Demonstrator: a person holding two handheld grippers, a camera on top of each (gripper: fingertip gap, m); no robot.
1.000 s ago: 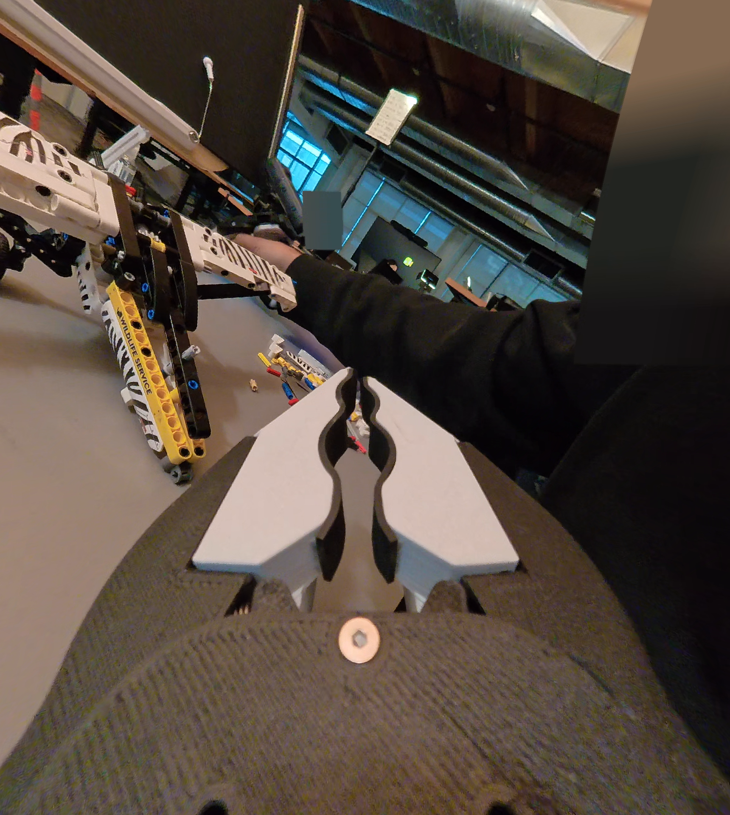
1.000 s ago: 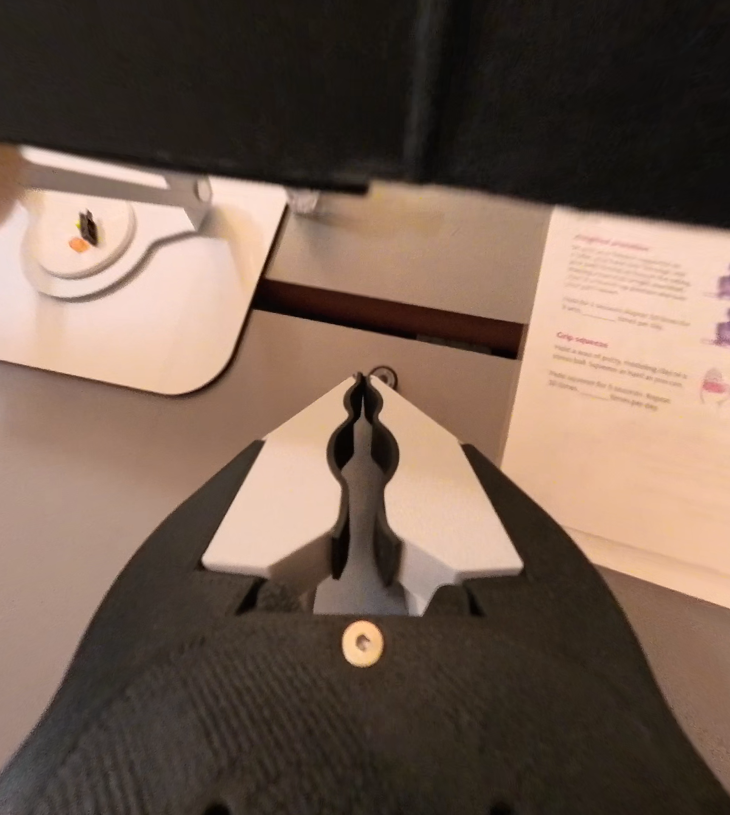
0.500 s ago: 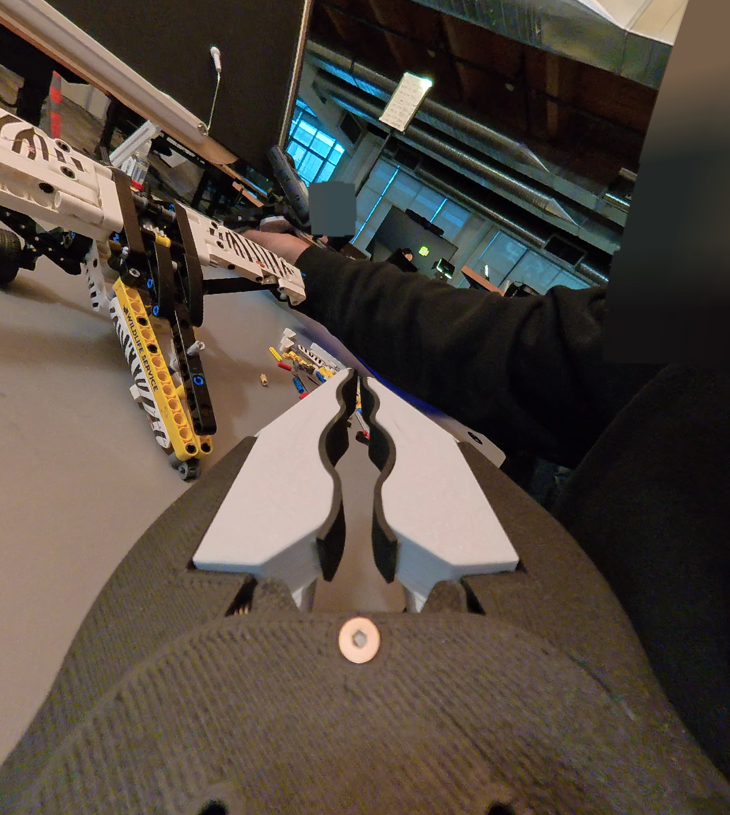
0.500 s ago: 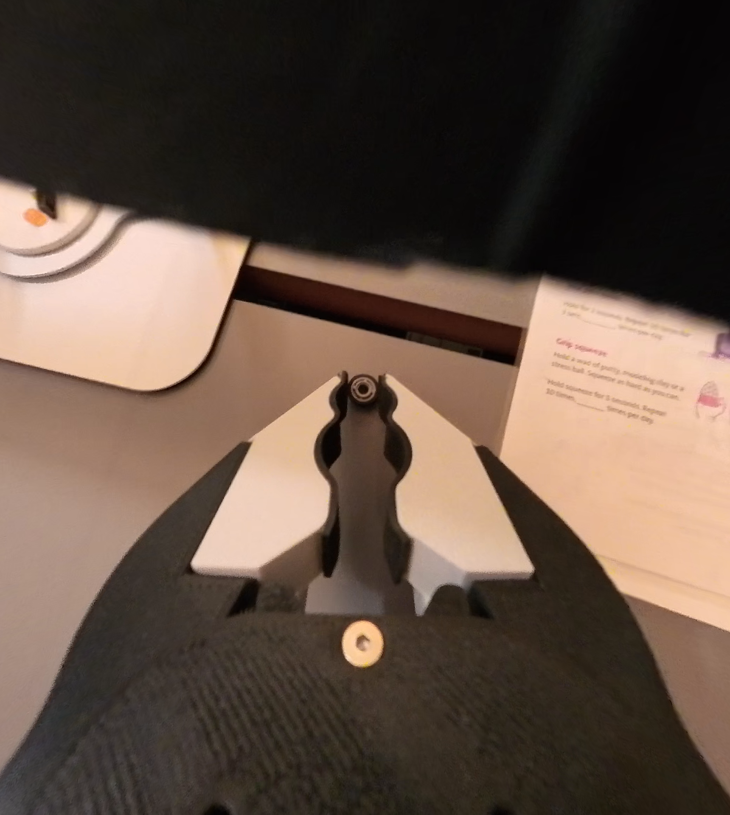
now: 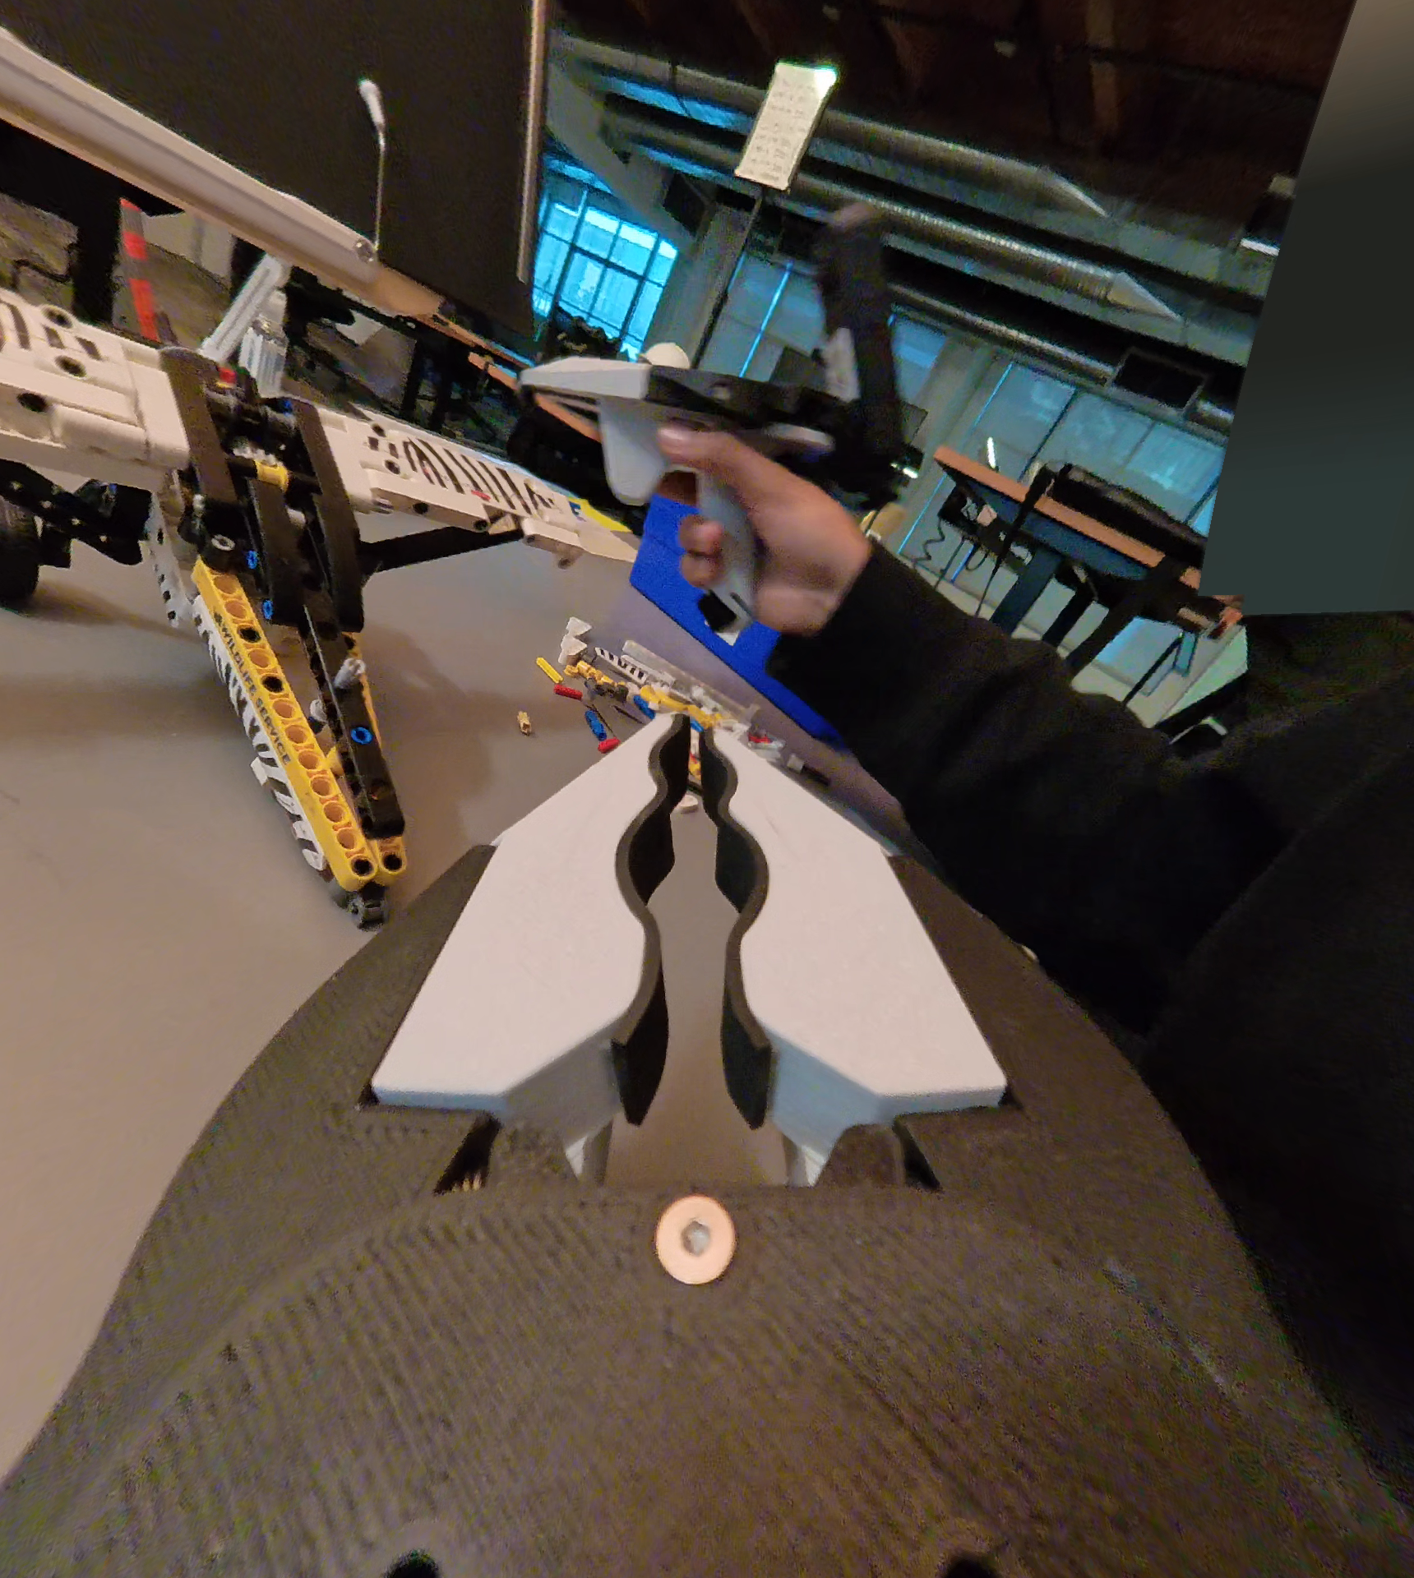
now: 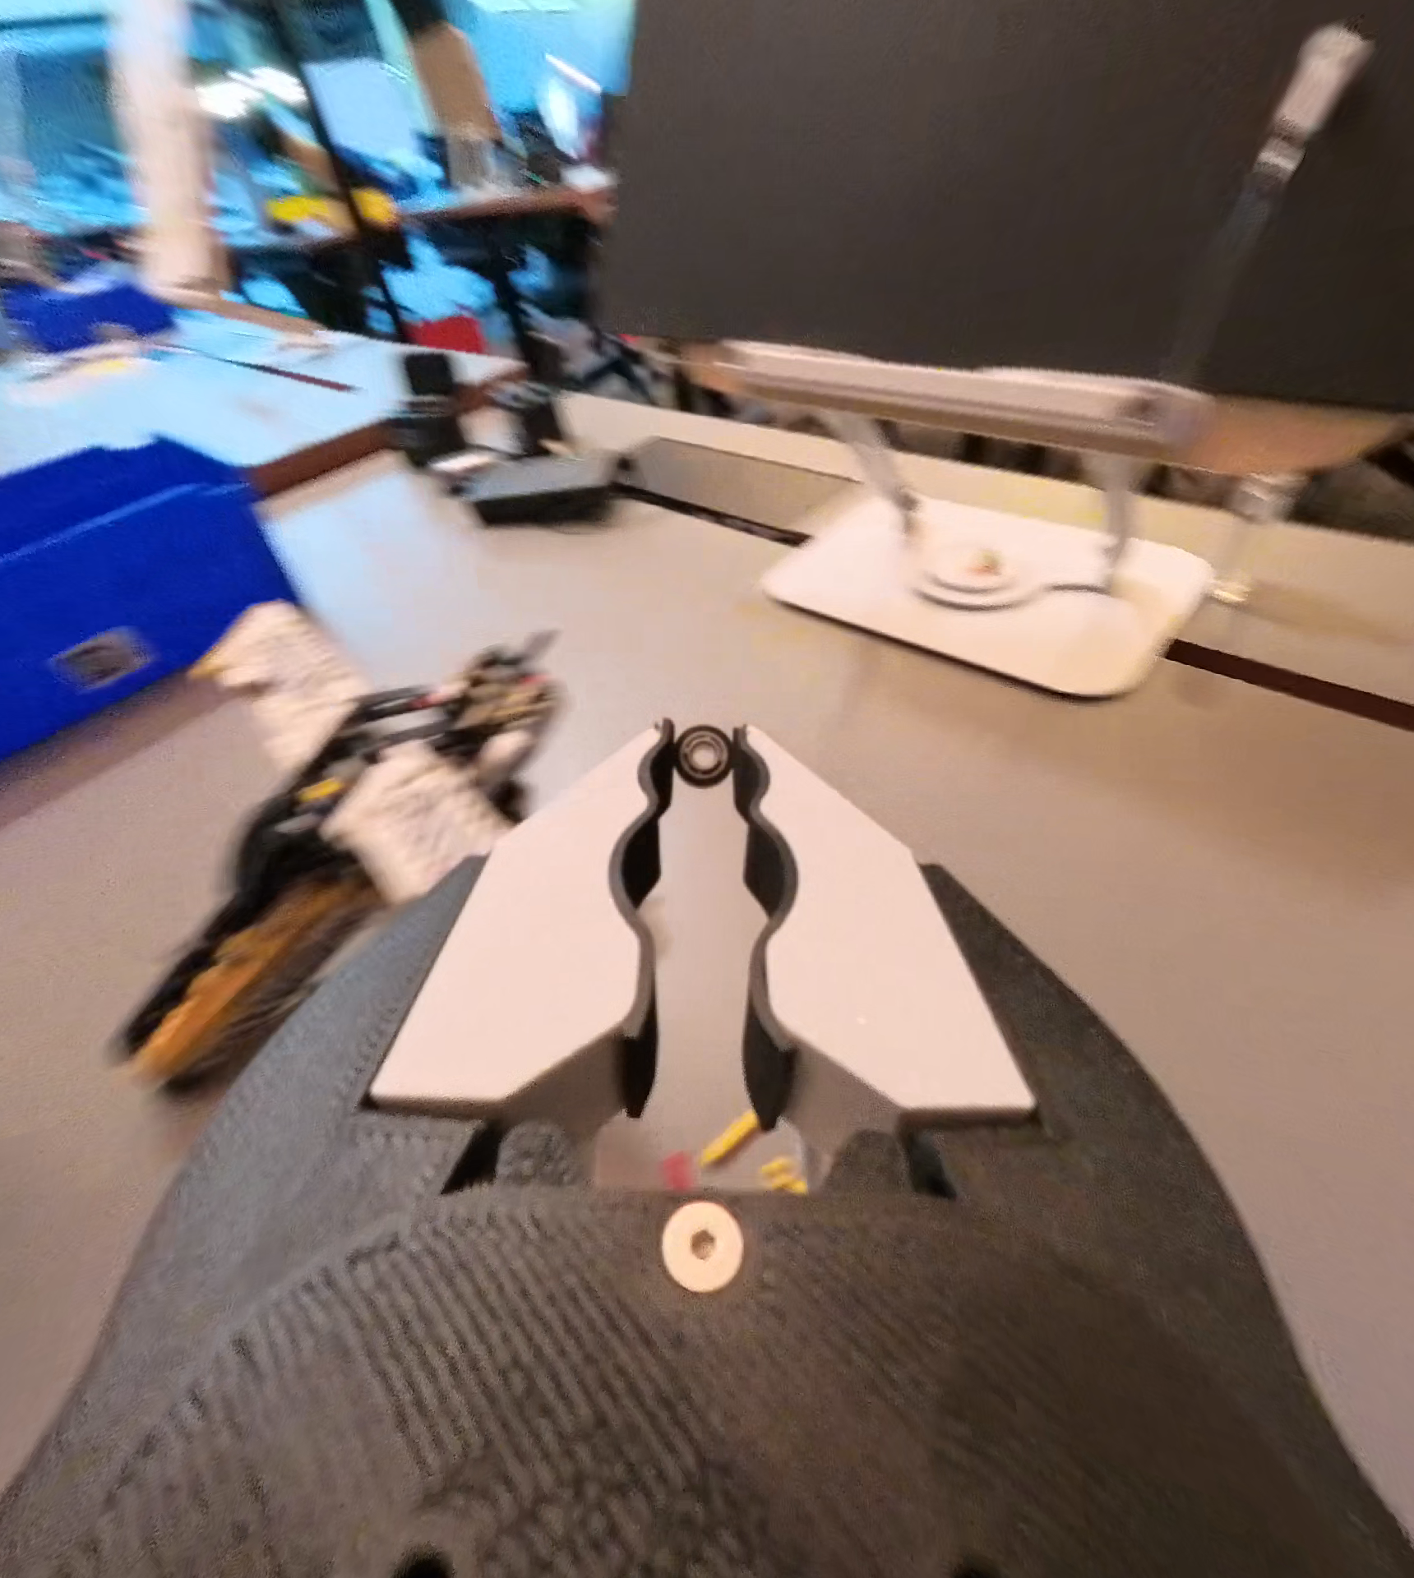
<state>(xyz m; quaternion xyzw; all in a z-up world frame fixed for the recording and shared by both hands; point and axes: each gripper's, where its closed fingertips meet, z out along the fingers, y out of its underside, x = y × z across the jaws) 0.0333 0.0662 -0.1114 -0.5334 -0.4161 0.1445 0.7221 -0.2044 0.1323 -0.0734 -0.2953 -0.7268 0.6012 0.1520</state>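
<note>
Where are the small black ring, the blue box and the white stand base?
Ring [image 6: 705,756]: right wrist view, on its centre, pinched between the right tongs' tips.
Blue box [image 6: 80,589]: right wrist view, on its front wall.
Stand base [image 6: 1054,628]: right wrist view, on the flat plate's bare front part.

My fingers [image 5: 533,939] are matt pale-grey plastic lined with smooth black pads, seated in a rough, ribbed black printed shell [image 5: 686,1409]. Between my right fingertips sits a small black wheel [image 6: 704,756], rubbery and dull. Under them lies a smooth matt grey tabletop [image 6: 1113,854]. Left of my left fingers stands a glossy plastic brick model [image 5: 276,683].
</note>
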